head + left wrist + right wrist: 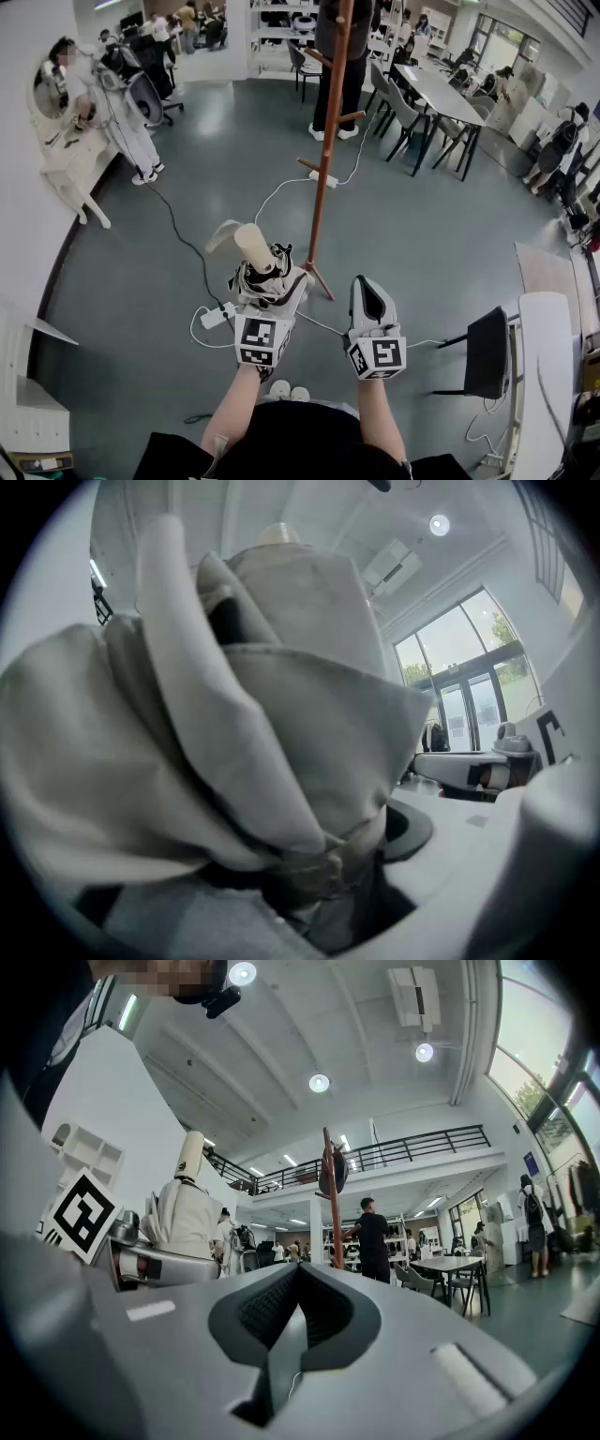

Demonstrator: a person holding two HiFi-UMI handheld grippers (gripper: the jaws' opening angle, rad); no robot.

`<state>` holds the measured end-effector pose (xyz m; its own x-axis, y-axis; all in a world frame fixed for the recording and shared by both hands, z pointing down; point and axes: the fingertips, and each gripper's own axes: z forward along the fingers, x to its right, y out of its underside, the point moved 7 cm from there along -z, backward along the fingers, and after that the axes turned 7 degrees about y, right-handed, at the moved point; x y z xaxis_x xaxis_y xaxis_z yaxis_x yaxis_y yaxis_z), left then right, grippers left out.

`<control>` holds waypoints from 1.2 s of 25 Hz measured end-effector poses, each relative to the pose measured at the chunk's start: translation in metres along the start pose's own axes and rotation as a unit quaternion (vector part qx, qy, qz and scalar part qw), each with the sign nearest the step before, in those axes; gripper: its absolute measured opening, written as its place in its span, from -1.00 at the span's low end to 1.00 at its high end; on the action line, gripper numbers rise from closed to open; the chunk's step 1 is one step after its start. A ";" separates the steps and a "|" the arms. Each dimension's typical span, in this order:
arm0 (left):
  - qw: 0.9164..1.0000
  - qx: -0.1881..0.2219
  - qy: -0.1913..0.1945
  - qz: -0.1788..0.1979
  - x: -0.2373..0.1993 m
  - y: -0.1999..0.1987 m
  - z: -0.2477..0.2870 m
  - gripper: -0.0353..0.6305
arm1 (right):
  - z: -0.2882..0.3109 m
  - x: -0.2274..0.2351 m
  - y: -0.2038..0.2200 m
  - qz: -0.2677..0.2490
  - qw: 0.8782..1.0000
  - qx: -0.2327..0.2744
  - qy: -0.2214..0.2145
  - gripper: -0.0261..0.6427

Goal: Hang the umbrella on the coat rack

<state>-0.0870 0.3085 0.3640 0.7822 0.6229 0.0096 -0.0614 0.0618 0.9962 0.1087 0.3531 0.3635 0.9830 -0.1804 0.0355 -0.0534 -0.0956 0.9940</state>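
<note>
Umbrella [251, 246]: folded, beige-grey, with its cylindrical end uppermost. It is clamped in the left hand-held gripper [267, 277], and its fabric [281, 714] fills that gripper's view. It stands clear of the rack, to the rack's left in the head view.

Coat rack [328, 141]: red-brown pole with pegs, standing on the grey floor [441, 234] just ahead of both grippers.

Right hand-held gripper [372, 298]: jaws together, empty, held beside the left one.

White cable [281, 192]: lies on the floor by the rack's foot.
</note>
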 end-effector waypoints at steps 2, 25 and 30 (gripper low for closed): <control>1.000 0.003 0.000 0.000 0.000 -0.001 0.000 0.04 | 0.001 -0.001 -0.001 -0.002 1.000 0.000 -0.002 -0.90; 1.000 0.001 0.013 -0.013 -0.043 0.011 0.004 0.04 | 0.024 -0.013 0.013 0.004 1.000 -0.006 0.027 -0.90; 1.000 -0.007 0.018 -0.013 -0.058 0.024 0.010 0.04 | 0.032 -0.014 0.026 0.006 0.999 -0.009 0.043 -0.90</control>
<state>-0.1273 0.2663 0.3883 0.7607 0.6488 -0.0197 -0.0498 0.0886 0.9948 0.0877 0.3219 0.3856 0.9938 -0.0962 0.0564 -0.0638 -0.0753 0.9951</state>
